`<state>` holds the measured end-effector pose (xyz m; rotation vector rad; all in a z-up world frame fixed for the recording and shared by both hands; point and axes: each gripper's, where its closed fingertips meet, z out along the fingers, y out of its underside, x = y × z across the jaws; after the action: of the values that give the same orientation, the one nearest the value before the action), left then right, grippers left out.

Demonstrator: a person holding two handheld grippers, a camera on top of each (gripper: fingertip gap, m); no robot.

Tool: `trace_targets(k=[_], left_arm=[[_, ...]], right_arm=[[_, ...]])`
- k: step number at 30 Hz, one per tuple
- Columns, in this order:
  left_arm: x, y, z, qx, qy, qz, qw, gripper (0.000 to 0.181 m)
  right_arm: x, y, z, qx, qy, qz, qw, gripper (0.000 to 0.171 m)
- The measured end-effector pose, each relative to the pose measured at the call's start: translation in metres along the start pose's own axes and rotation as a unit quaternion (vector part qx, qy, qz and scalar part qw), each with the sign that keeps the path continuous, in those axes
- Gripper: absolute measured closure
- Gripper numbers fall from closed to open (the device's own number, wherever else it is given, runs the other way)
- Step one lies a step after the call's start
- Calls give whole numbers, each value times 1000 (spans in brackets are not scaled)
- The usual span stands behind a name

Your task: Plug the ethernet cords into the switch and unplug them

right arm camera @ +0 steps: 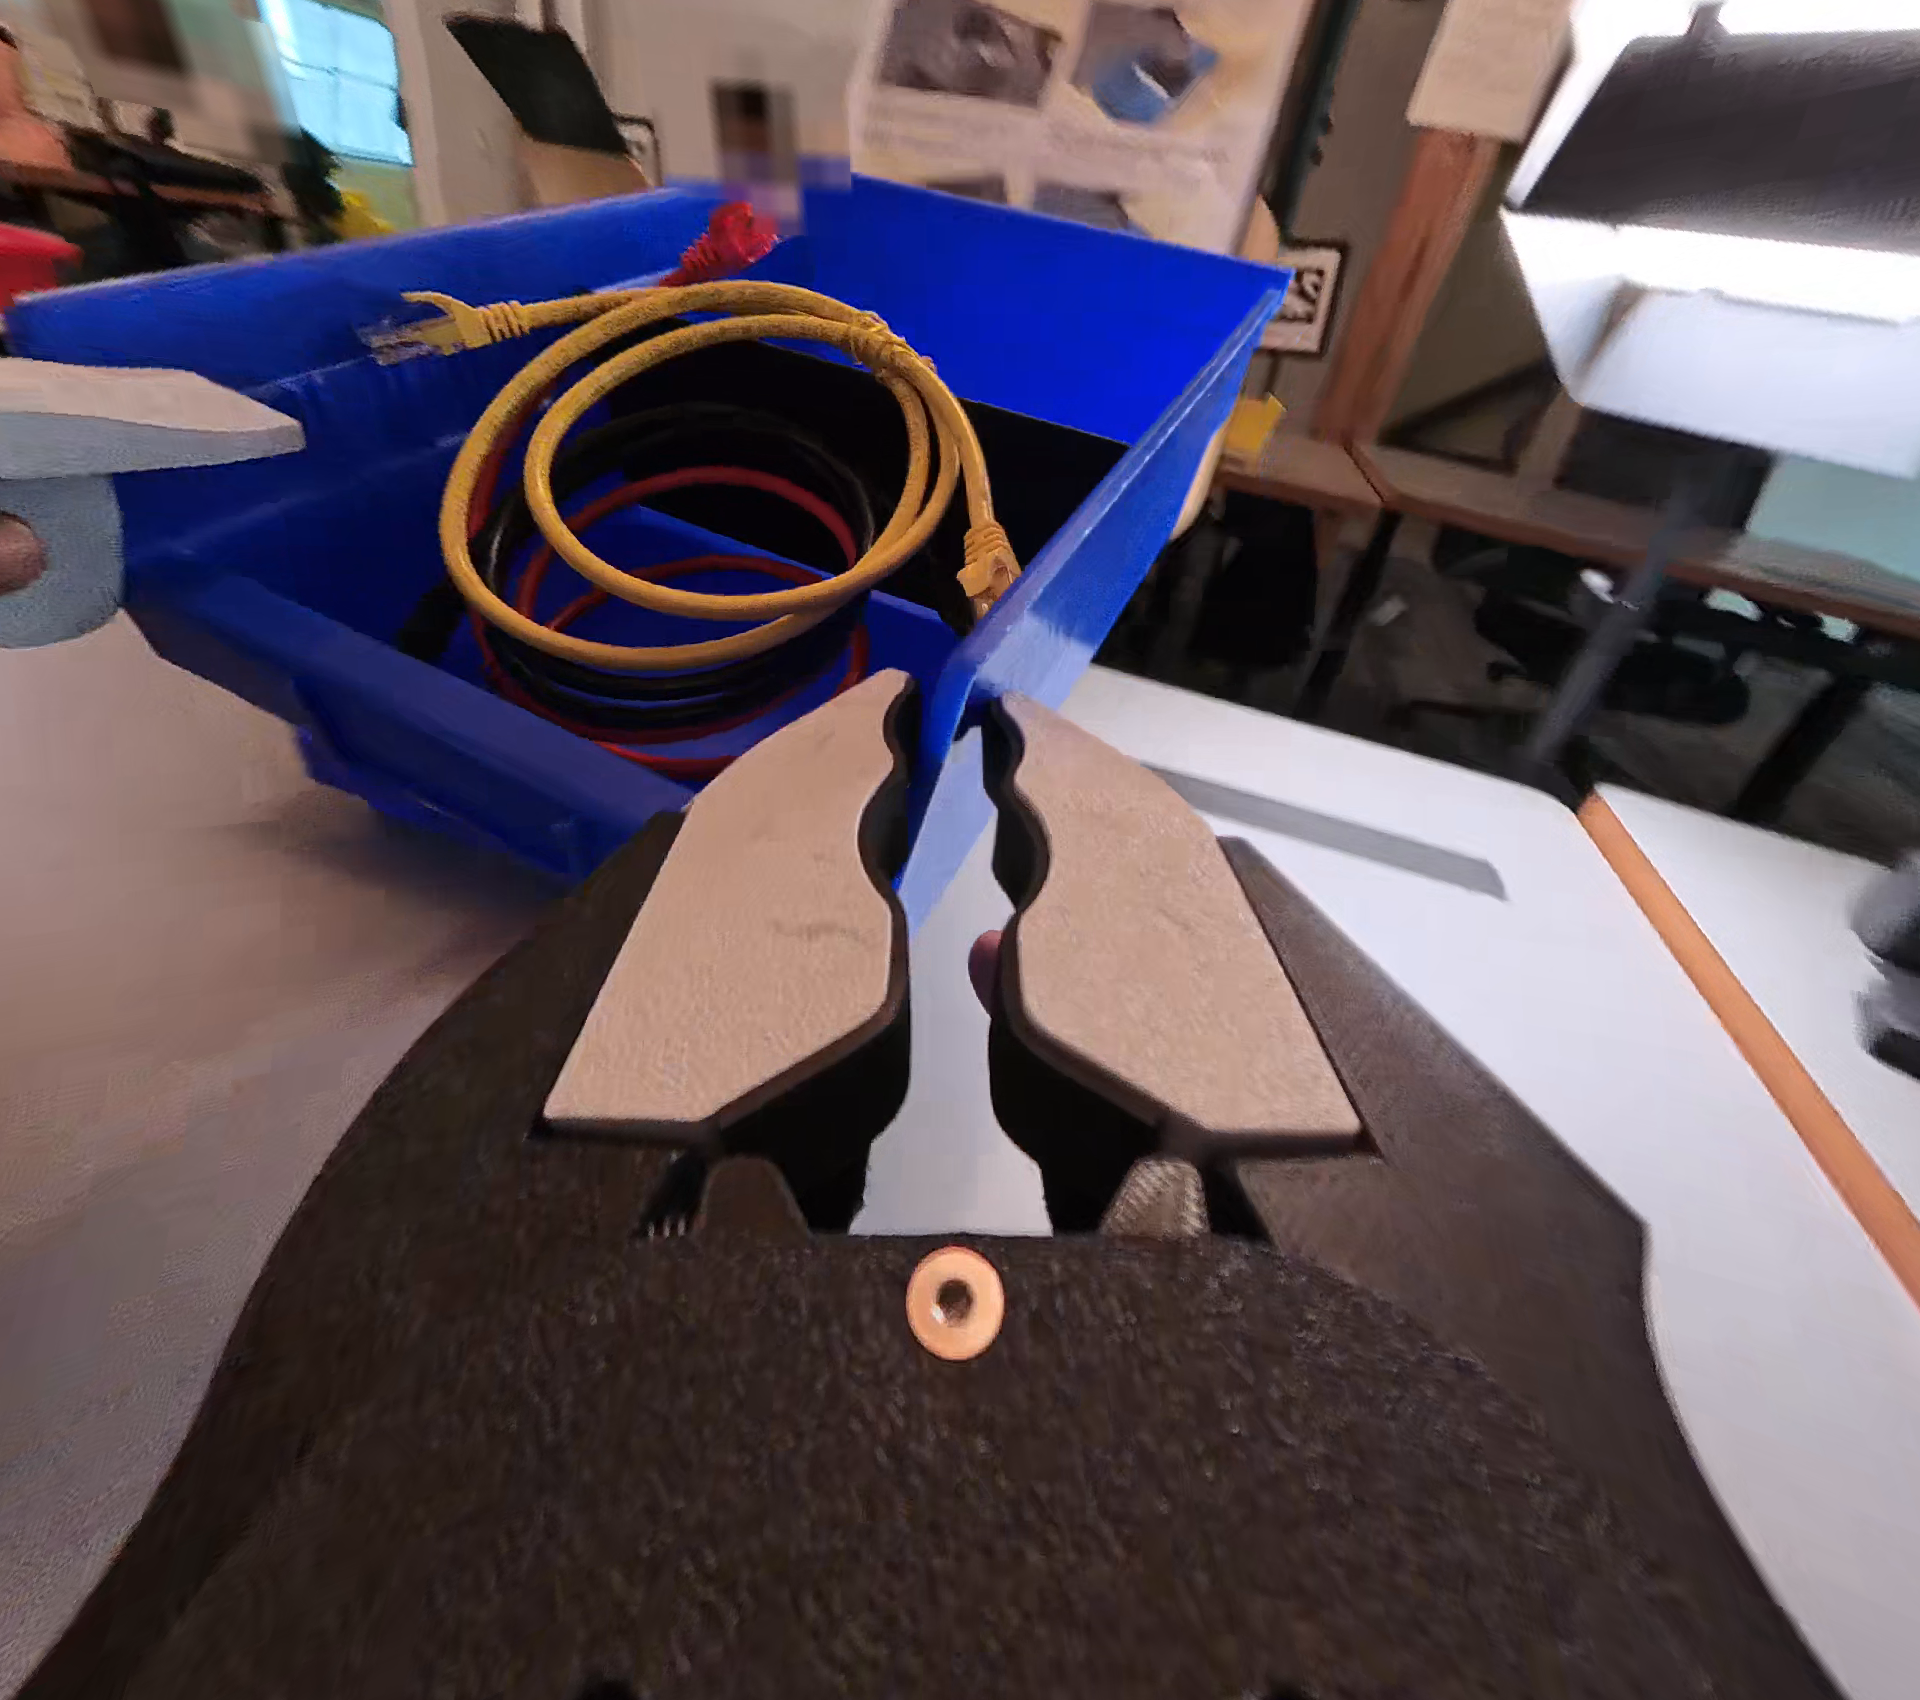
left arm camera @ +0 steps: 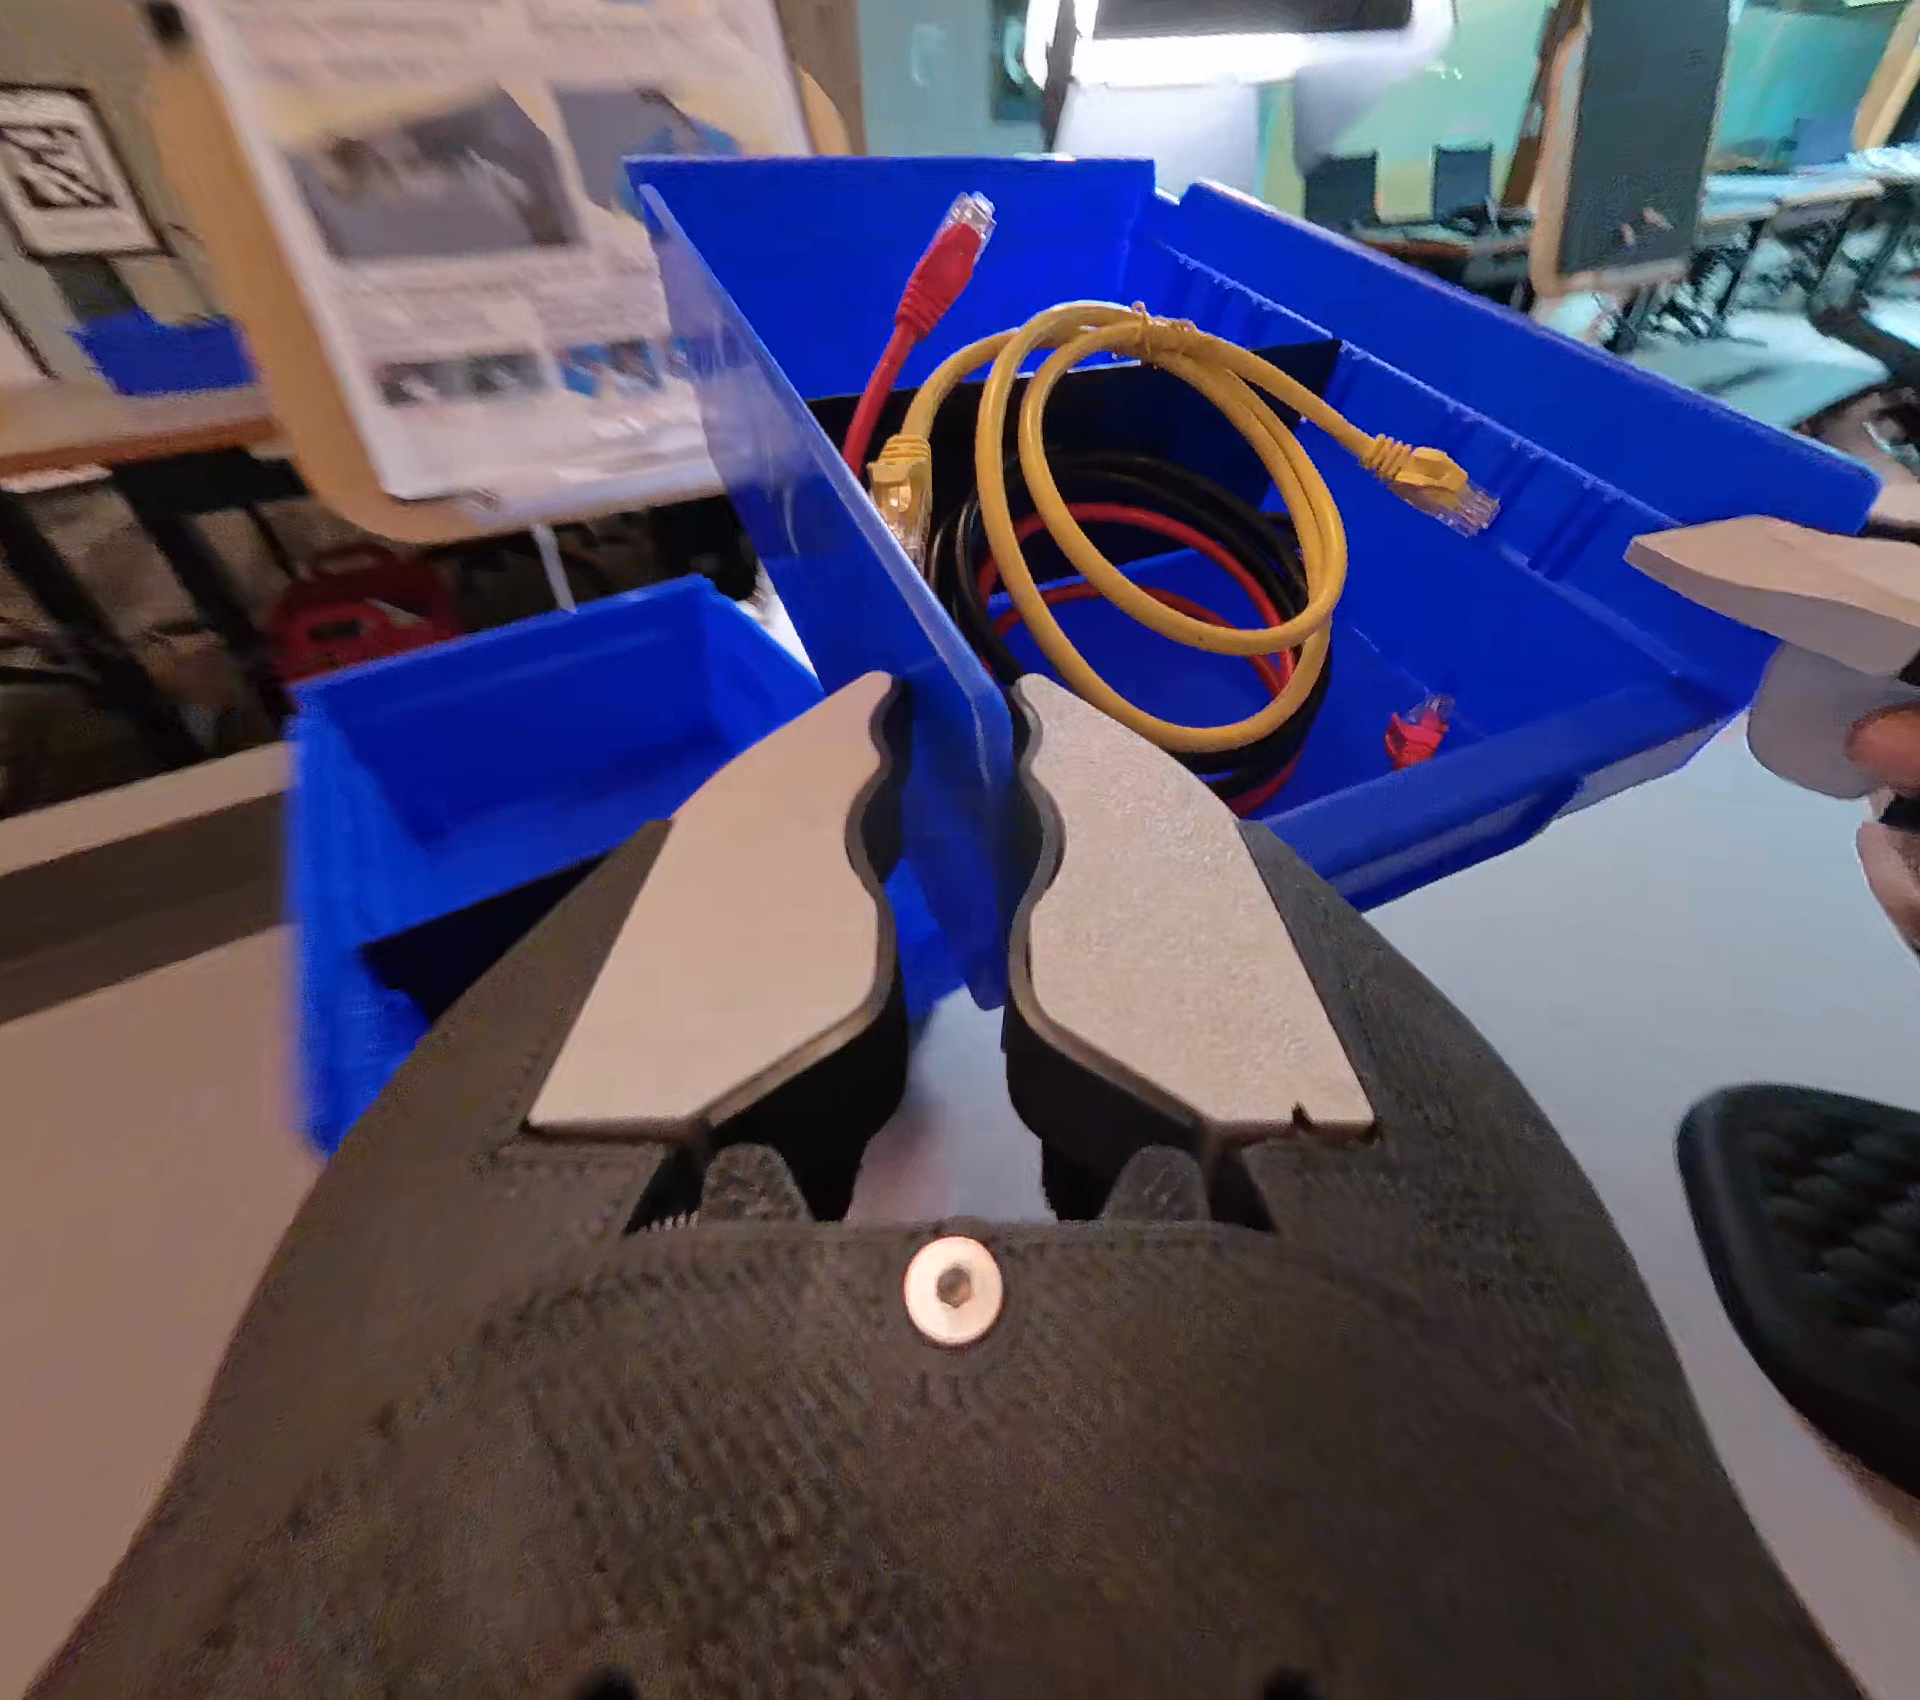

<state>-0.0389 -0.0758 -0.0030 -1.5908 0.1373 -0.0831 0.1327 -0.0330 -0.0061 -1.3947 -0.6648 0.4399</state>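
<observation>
A large blue bin holds a coiled yellow ethernet cord, a red cord and a black cord. My left gripper is shut on the bin's left side wall. My right gripper is shut on the opposite side wall of the bin. The yellow cord, red cord and black cord also show in the right wrist view. Each gripper shows at the edge of the other's view. No switch is in view.
A smaller blue bin stands left of the large one on the white table. A picture board leans behind. A black mesh object sits at the right. The table's right edge is close.
</observation>
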Motion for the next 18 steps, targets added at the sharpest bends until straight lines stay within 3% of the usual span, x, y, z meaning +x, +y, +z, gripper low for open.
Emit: trace_targets(k=[3, 7, 13, 18], left_arm=[[-56, -27, -46, 31, -61, -6, 998, 169], [-134, -32, -112, 34, -155, -7, 987, 172], [-230, 2, -183, -2, -258, -25, 966, 174], [-273, 57, -194, -49, -286, -52, 956, 174]], right_arm=[[-59, -38, 25, 41, -58, 24, 997, 159], [-148, -54, 70, 52, -134, 35, 989, 159], [-267, -24, 126, 3, -223, 40, 974, 159], [-314, 24, 158, -46, -250, 48, 966, 159]])
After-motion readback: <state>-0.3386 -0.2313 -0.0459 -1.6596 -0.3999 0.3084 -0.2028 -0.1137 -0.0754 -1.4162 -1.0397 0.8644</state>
